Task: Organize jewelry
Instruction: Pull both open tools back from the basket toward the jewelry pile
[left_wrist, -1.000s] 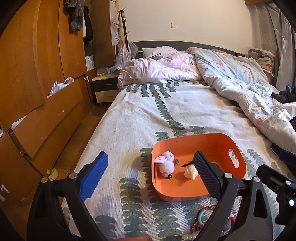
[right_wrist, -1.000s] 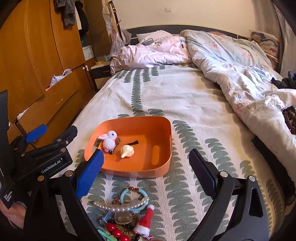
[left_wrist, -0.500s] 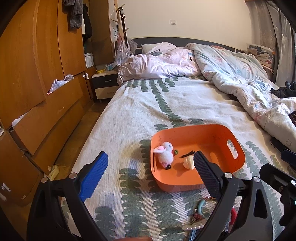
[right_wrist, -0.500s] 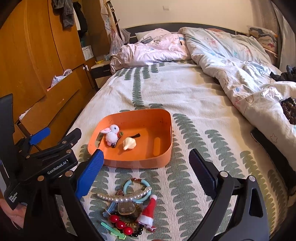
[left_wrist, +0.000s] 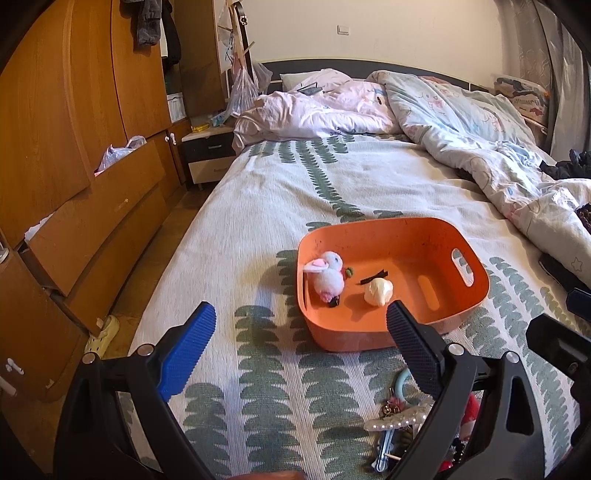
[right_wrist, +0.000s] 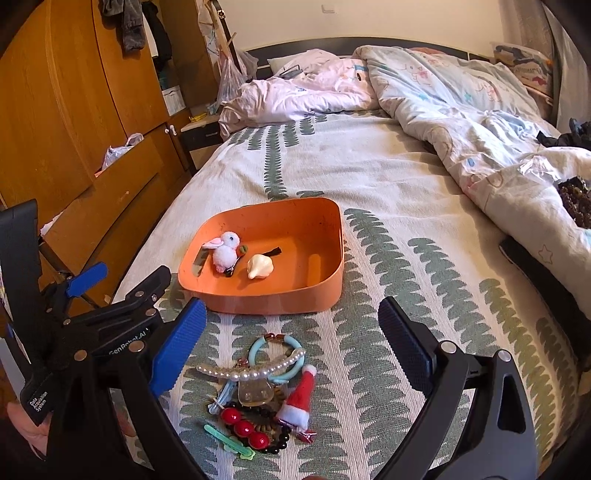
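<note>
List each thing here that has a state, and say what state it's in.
left gripper: open, empty
right gripper: open, empty
orange tray: holds two clips, mostly bare
bunny clip: in tray
shell clip: in tray
accessory pile: unsorted, on bedspread
wardrobe drawer: ajar

Soft daylight fills both views, brightest on the rumpled duvet (right_wrist: 480, 122) at the right, so it seems to come from that side. Shadows are faint: the orange tray (left_wrist: 458, 314) casts a weak one leftward onto the bed (left_wrist: 258, 229). No harsh glare shows. Focus is sharp throughout. The fisheye bends the wardrobe (left_wrist: 74, 110) into curves, and dark vignetting fills the frame corners.
</note>
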